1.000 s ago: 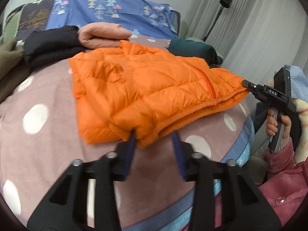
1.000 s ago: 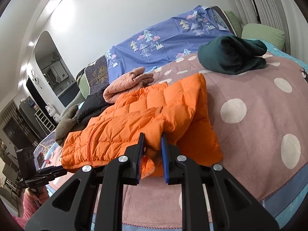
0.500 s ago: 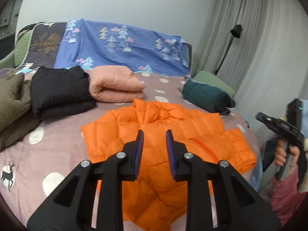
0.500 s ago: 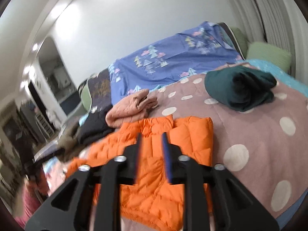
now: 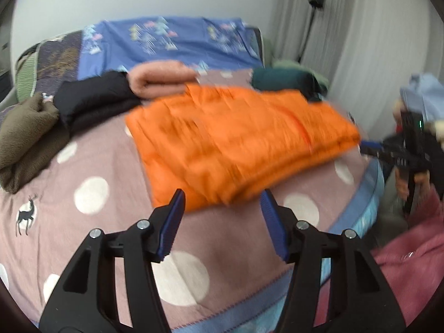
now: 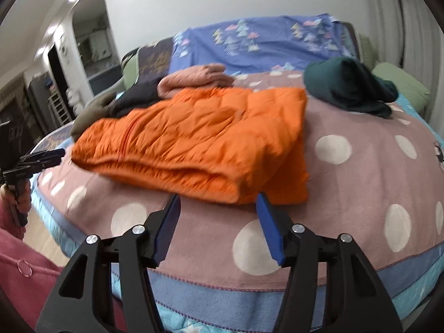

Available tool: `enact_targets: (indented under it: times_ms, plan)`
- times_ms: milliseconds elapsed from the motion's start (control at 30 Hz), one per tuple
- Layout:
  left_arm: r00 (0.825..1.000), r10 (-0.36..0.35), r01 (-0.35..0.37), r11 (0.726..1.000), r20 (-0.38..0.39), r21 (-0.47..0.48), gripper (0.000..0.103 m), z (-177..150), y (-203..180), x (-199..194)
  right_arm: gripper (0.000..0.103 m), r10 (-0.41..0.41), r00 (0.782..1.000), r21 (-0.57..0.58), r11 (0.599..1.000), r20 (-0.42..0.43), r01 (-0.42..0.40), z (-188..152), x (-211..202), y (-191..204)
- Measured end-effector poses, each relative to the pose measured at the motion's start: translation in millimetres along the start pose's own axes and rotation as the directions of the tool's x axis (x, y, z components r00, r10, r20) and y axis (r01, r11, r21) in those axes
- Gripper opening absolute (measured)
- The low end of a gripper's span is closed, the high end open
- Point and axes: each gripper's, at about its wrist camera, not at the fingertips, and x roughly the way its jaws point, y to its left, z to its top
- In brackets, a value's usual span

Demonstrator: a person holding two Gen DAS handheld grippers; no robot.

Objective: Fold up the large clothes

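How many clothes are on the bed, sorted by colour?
Orange jacket: 1
Pink garment: 1
Black garment: 1
Brown garment: 1
Dark green garment: 1
Total: 5

Orange quilted puffer jacket [image 5: 238, 141], folded double, flat on the dotted pink blanket [image 5: 111, 222], zipper facing up.
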Motion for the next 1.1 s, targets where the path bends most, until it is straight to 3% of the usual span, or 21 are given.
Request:
enact_targets:
  times_ms: [167, 267, 367, 433, 500, 600, 833, 933, 1100]
  plan:
    - [0.992, -0.029, 0.034, 0.999, -0.122, 0.04, 0.056, -12.5, -17.5, 48.7, 0.057, -0.005, 0.997, -0.048, 0.999, -0.083, 0.001, -7.9, 26.4, 11.3]
    - [0.99, -0.046, 0.057, 0.995, -0.136, 0.078, 0.056, -7.8, -28.9, 64.1, 0.057, -0.02, 0.997, -0.093, 0.996, -0.076, 0.013, -7.3, 28.0, 19.0]
    - [0.994, -0.055, 0.065, 0.992, -0.097, 0.109, 0.056, 2.9, -34.9, 60.1, 0.057, -0.03, 0.999, -0.119, 0.993, -0.036, 0.026, 0.5, 23.2, 21.5]
    - [0.996, -0.057, 0.065, 0.991, -0.069, 0.114, 0.05, 12.5, -35.0, 56.9, 0.055, -0.041, 0.999, -0.122, 0.992, 0.006, 0.042, 7.4, 17.7, 19.9]
    - [0.998, -0.05, 0.053, 0.993, -0.033, 0.11, 0.047, 22.2, -31.5, 52.2, 0.044, -0.057, 0.997, -0.117, 0.991, 0.046, 0.062, 17.9, 13.7, 17.4]
    - [0.999, -0.034, 0.031, 0.994, 0.026, 0.101, 0.045, 39.3, -24.8, 45.3, 0.043, -0.064, 0.992, -0.108, 0.991, 0.113, 0.076, 36.8, 7.0, 14.3]
    - [0.988, 0.015, -0.031, 0.994, 0.155, 0.103, 0.046, 91.8, -12.7, 38.6, 0.043, -0.12, 0.958, -0.126, 0.979, 0.262, 0.157, 95.8, 0.4, 13.7]
    - [0.982, 0.04, -0.057, 0.994, 0.183, 0.09, 0.048, 113.3, -6.5, 44.6, 0.043, -0.162, 0.949, -0.084, 0.978, 0.27, 0.191, 119.4, 10.9, 4.4]
    - [0.977, 0.128, -0.134, 0.991, 0.169, 0.023, 0.054, 139.1, 15.3, 71.8, 0.043, -0.249, 0.951, 0.004, 0.968, 0.185, 0.252, 144.1, 48.8, -19.4]
